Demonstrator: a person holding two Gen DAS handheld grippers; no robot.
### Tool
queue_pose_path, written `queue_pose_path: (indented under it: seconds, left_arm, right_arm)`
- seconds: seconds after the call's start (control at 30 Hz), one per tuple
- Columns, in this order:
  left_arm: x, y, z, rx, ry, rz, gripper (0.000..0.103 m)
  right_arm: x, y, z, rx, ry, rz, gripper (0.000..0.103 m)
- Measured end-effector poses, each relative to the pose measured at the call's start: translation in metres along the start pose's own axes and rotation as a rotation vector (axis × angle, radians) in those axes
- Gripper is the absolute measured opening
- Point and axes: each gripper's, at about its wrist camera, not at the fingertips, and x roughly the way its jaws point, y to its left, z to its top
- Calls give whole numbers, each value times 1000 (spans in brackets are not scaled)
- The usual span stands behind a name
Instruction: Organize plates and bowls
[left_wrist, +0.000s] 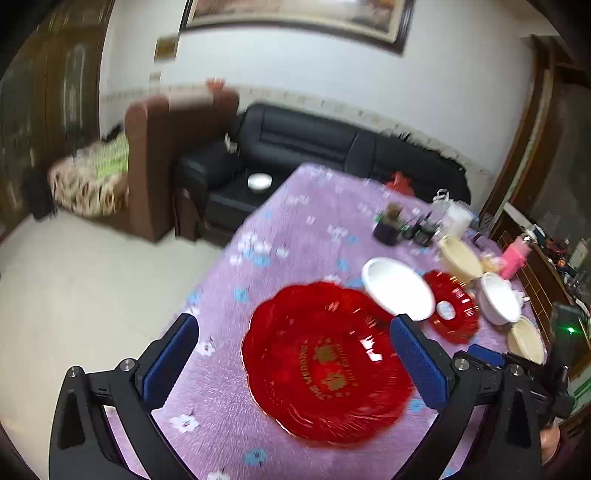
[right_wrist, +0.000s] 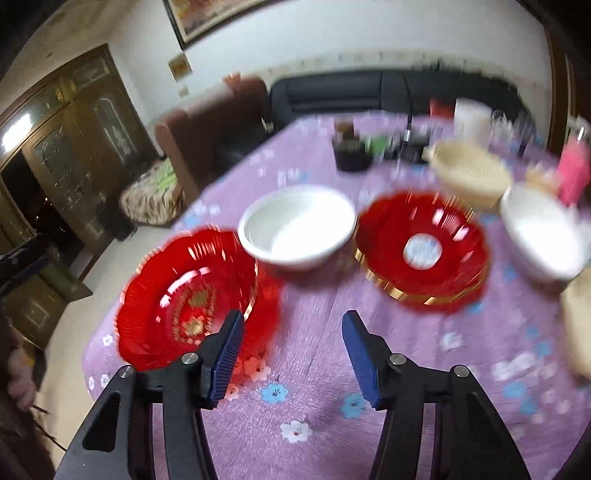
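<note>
A large red scalloped plate (left_wrist: 325, 362) (right_wrist: 184, 295) with gold lettering lies on the purple flowered tablecloth (left_wrist: 295, 229). Behind it stand a white bowl (left_wrist: 397, 291) (right_wrist: 299, 225), a smaller red dish with a gold rim (left_wrist: 452, 306) (right_wrist: 421, 247), a second white bowl (left_wrist: 498, 299) (right_wrist: 543, 229) and two cream bowls (left_wrist: 460, 258) (left_wrist: 526, 339). My left gripper (left_wrist: 293, 325) hovers open above the large red plate, holding nothing. My right gripper (right_wrist: 292, 319) is open over bare cloth just right of that plate, with nothing between its fingers.
At the back of the table are a dark pot with a plant (right_wrist: 351, 151), a white jar (right_wrist: 471, 118), small bottles and a pink container (right_wrist: 572, 173). The table's left edge (left_wrist: 221, 266) drops to a tiled floor. A black sofa (left_wrist: 295, 140) stands behind.
</note>
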Motion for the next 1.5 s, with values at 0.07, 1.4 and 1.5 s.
queue_pose_path:
  seconds: [0.07,1.4,1.5]
  left_arm:
    - [19,8,-3,-26,35,-3,103]
    - [109,6,-25,19,281,88,41]
    - [96,15,-22,-18,273,31,56]
  right_arm:
    - [16,-2,-1,17,21,36,60]
    - [89,38,-4,-27,137,94,20]
    - [73,28,-4,5,126,162,34]
